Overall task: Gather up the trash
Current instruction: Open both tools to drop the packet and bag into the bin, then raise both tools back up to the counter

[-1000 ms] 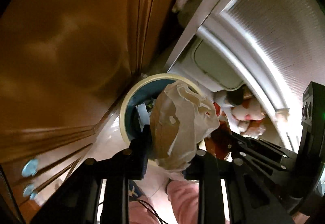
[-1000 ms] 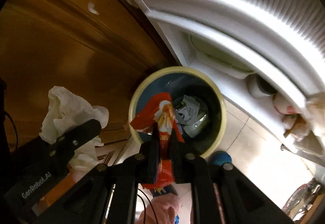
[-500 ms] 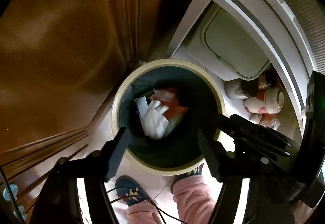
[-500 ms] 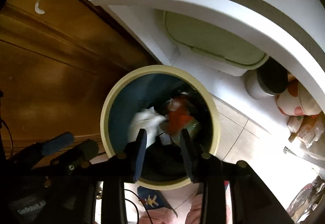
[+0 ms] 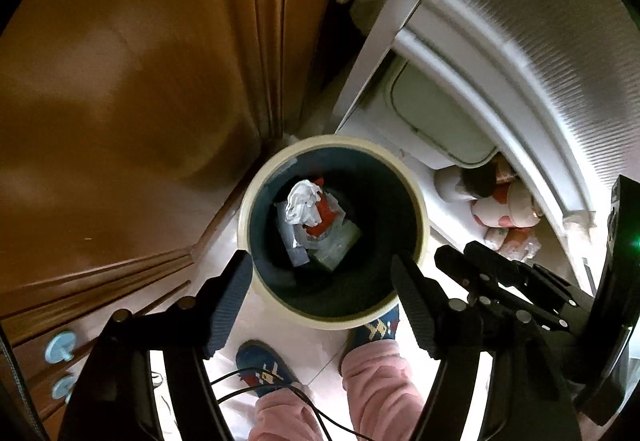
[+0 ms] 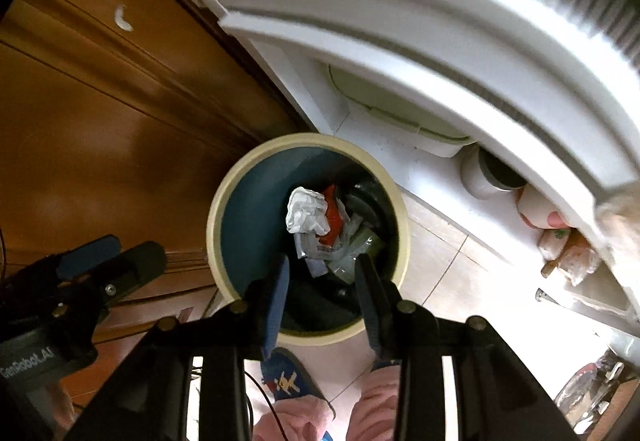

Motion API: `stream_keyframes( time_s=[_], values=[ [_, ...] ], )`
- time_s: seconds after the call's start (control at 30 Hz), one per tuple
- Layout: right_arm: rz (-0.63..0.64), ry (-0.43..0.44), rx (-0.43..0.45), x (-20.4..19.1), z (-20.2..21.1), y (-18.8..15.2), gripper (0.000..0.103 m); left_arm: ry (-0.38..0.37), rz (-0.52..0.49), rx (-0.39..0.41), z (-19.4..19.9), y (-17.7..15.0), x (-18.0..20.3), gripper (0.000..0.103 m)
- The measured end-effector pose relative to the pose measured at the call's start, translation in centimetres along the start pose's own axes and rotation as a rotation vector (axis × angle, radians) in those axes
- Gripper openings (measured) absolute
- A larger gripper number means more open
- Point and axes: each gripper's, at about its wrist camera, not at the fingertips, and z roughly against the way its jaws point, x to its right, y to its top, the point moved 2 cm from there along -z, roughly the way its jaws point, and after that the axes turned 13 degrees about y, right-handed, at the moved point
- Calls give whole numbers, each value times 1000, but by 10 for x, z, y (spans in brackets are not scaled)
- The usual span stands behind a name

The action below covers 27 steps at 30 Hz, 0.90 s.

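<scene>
A round bin with a cream rim [image 5: 420, 209] and dark blue inside stands on the floor below both grippers; its rim shows in the right wrist view [image 6: 402, 225] too. In it lie a crumpled white tissue [image 5: 303, 202] [image 6: 306, 215], a red wrapper [image 5: 326, 217] [image 6: 334, 219] and clear plastic packets. My left gripper [image 5: 322, 283] is open and empty above the bin's near rim. My right gripper [image 6: 322, 281] is open and empty above the bin. The left gripper also shows at the left of the right wrist view [image 6: 112, 255].
A brown wooden cabinet [image 5: 120, 81] stands left of the bin. A white ribbed unit [image 6: 440, 1] with a pale green lidded box [image 5: 436, 121] stands right of it. Cups and packets [image 5: 508, 209] lie under it. The person's slippered feet [image 5: 260, 363] are on the pale tiled floor.
A second ago my left gripper held the tissue and my right held the red wrapper. Both opened and the items fell into the bin, where they now lie still.
</scene>
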Motion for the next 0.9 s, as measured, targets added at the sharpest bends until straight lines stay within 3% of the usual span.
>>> stream_keyframes(
  time_s=[0.5,0.9],
  values=[
    [42,-1,74,-64,112,0,35,-28,-51,95,132,-6,-4,70],
    [48,54,147,-126,235,-8,35,-79,-124,205,285,-21,-17,70]
  ],
)
